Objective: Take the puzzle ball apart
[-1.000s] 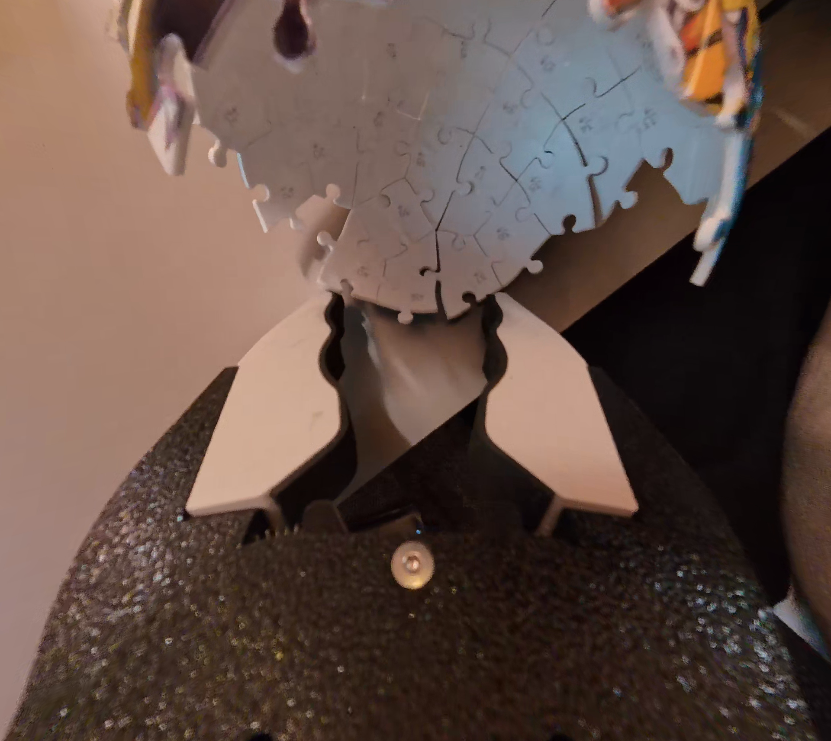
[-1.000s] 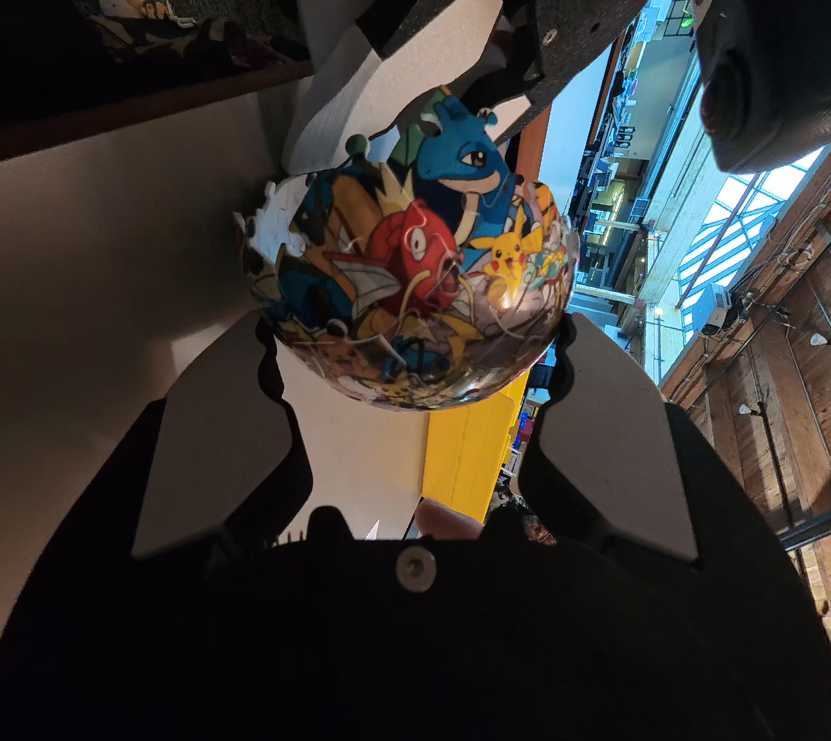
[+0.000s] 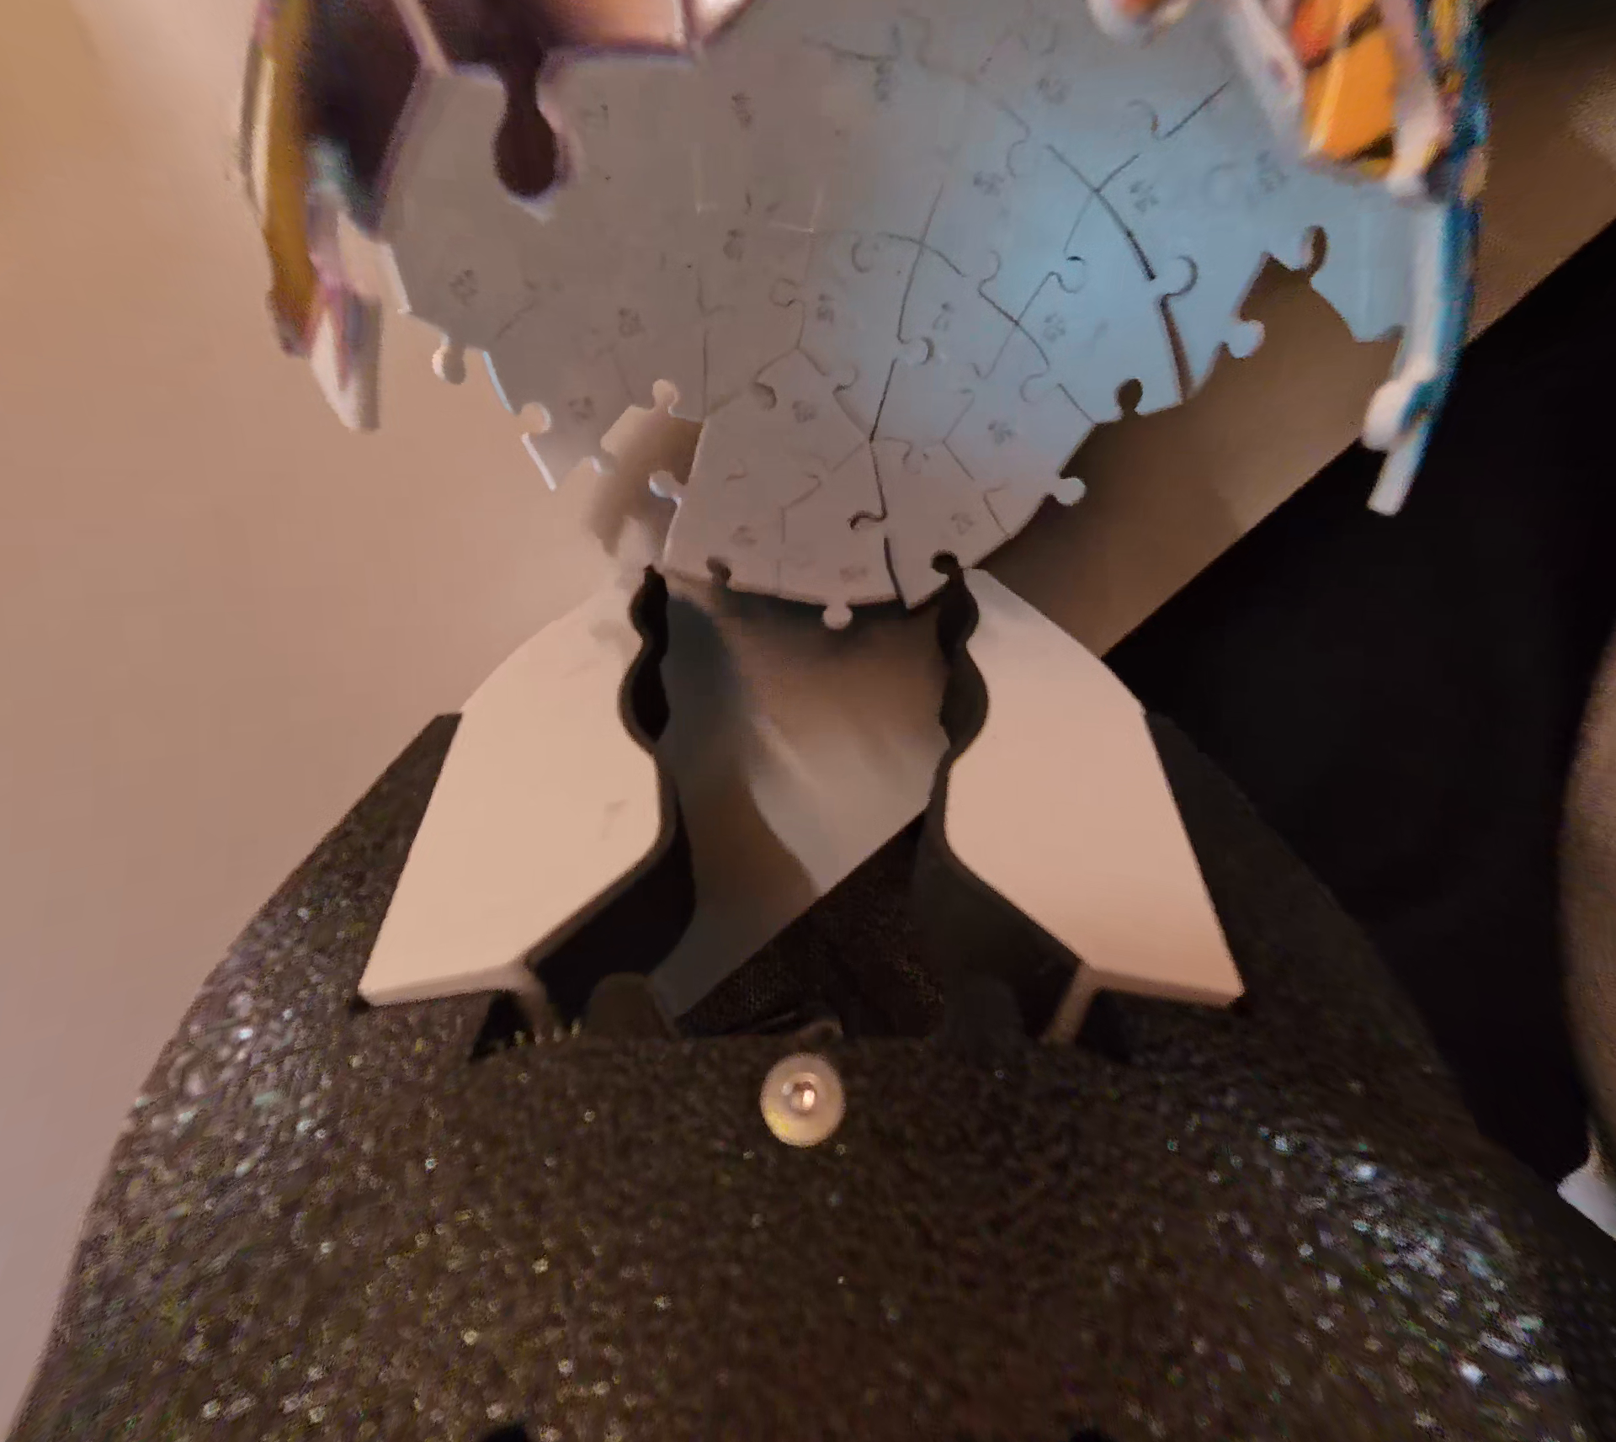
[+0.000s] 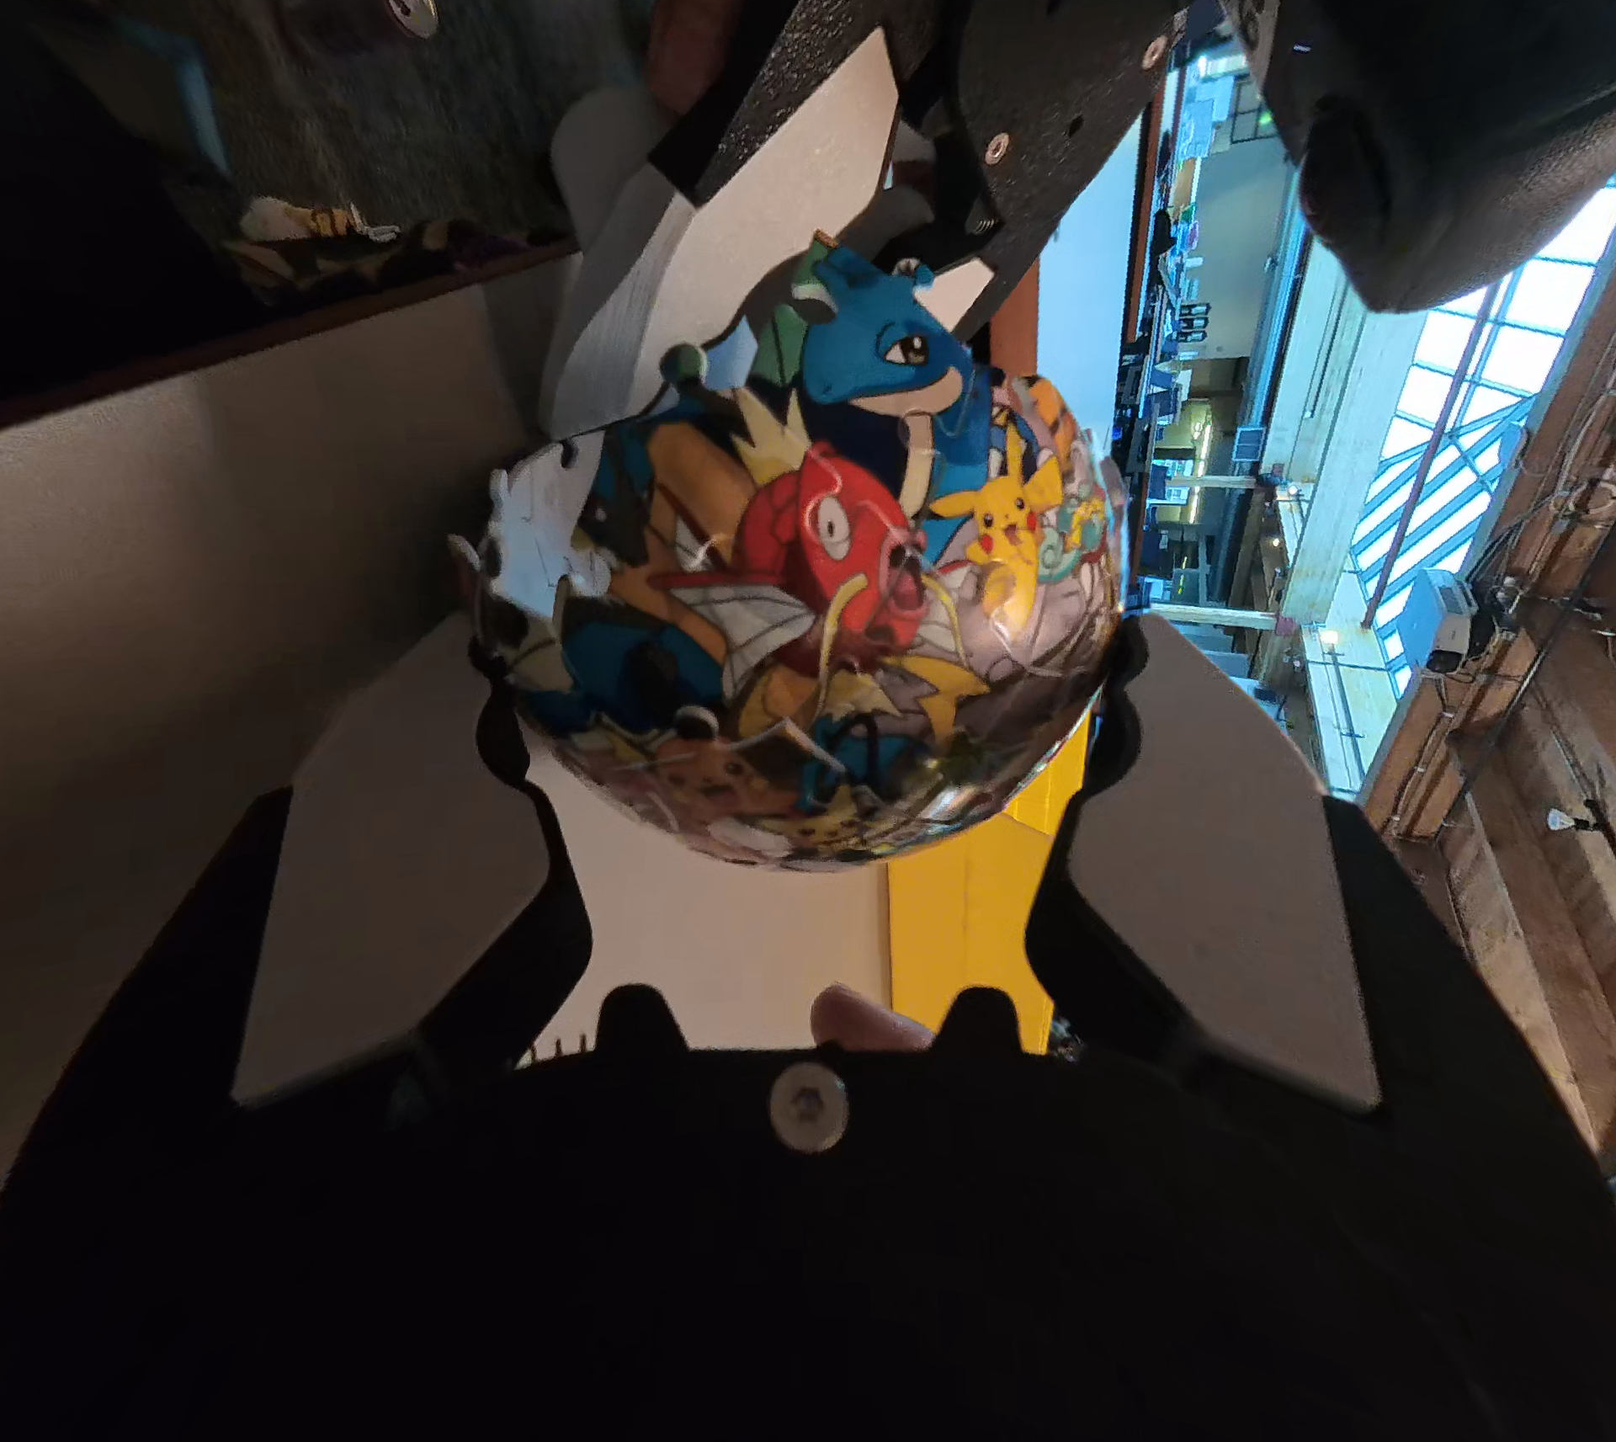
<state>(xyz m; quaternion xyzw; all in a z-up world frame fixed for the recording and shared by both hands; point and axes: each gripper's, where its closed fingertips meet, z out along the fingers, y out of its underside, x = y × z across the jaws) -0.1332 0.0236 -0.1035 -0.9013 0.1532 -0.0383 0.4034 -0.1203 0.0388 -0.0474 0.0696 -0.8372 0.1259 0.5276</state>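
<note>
Spanning the room behind the action, a pale worktop [image 4: 219, 569] fills the left of the right wrist view, with a person's dark grey garment [image 4: 306, 44] above it. Next in size comes the ball [image 4: 787, 613], a printed shell already partly dismantled: it is held up off the worktop, between the two claws. The right claw [image 4: 800, 665] grasps it across its widest part, one finger pressed to each flank, the glossy printed face bulging toward that camera. The left claw [image 4: 813, 280] reaches in from the far, upper side, opposite the right one.

From the left wrist view the ball's [image 3: 831, 219] grey, hollow inside faces the left claw [image 3: 804, 595], its ragged open rim lying directly ahead of the fingertips. Those fingers stand moderately parted, their tips touching the lowest rim pieces [image 3: 839, 534]; whether they clench a piece or only straddle it, I cannot tell.

The coming pull probably turns on this: the rim lies straight along the left claw's axis, so it is the nearer tool for peeling, while the right braces the shell. A half-loose piece [image 3: 634, 473] juts at the rim's left.
</note>
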